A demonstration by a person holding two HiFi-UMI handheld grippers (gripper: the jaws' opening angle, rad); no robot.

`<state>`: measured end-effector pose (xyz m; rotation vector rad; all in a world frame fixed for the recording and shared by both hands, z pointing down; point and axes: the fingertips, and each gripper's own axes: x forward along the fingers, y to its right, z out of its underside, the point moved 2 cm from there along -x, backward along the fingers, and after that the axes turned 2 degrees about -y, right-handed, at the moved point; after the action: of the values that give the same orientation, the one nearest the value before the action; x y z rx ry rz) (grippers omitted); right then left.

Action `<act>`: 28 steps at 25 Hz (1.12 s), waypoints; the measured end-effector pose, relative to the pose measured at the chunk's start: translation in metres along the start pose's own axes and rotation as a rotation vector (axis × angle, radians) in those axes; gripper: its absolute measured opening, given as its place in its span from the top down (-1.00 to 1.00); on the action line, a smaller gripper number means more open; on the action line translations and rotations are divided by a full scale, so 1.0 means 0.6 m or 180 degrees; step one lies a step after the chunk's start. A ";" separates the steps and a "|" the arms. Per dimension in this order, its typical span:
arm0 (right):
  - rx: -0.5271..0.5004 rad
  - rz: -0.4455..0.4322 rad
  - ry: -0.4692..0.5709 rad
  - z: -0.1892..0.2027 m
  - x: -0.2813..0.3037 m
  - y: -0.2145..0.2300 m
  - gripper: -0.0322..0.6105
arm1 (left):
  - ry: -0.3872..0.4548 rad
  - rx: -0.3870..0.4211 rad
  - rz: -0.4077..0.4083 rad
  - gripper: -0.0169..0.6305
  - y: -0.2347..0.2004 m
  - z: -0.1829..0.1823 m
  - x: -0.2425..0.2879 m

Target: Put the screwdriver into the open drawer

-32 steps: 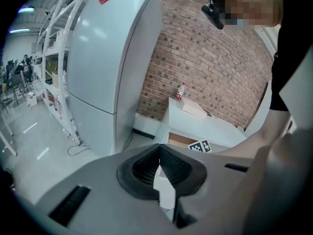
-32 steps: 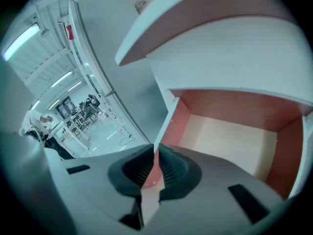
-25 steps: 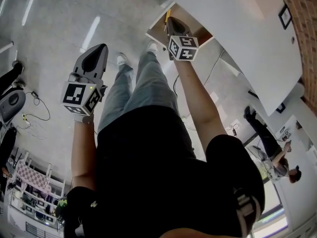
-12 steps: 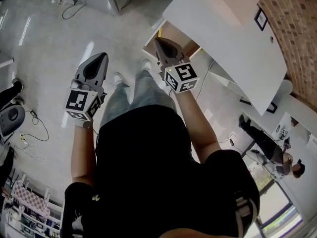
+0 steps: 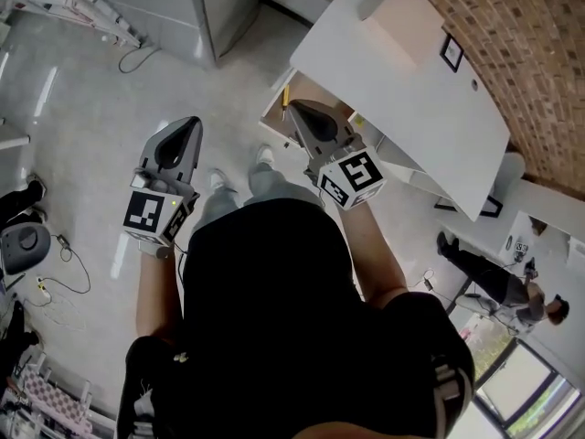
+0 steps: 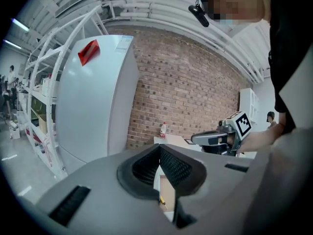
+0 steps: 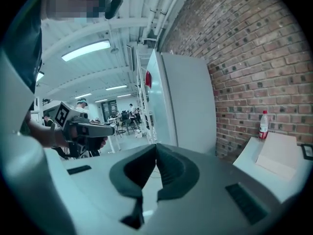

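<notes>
My right gripper hides part of the drawer, upper centre; the screwdriver barely shows. Its jaws, like my left gripper's, press together, empty.

- A brick wall is seen behind a white tabletop.
- A red-capped bottle is stood upright on that tabletop, near a flat pale box.
- A tall white cabinet is marked with a red tag.
- A white shelving rack is seen beside the cabinet.
- A cable is laid on the grey floor.
</notes>
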<state>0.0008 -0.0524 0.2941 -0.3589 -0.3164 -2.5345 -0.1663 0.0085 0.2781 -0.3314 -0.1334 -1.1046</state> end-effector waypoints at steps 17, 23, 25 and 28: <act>-0.0421 0.0002 0.0348 -0.117 -0.068 -0.050 0.86 | 0.0493 0.0132 0.0333 0.94 0.047 -0.127 -0.039; -0.0429 -0.0021 0.0381 -0.123 -0.061 -0.062 0.87 | 0.0547 0.0247 0.0460 0.94 0.059 -0.142 -0.044; -0.0456 -0.0017 0.0382 -0.123 -0.059 -0.064 0.87 | 0.0525 0.0310 0.0466 0.94 0.061 -0.142 -0.045; -0.0475 0.0000 0.0396 -0.123 -0.059 -0.063 0.87 | 0.0510 0.0431 0.0451 0.94 0.065 -0.143 -0.044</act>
<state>-0.0056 -0.0261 0.2081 -0.2558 -0.0802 -2.5735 -0.1481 0.0188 0.1825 -0.1283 -0.0414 -0.9721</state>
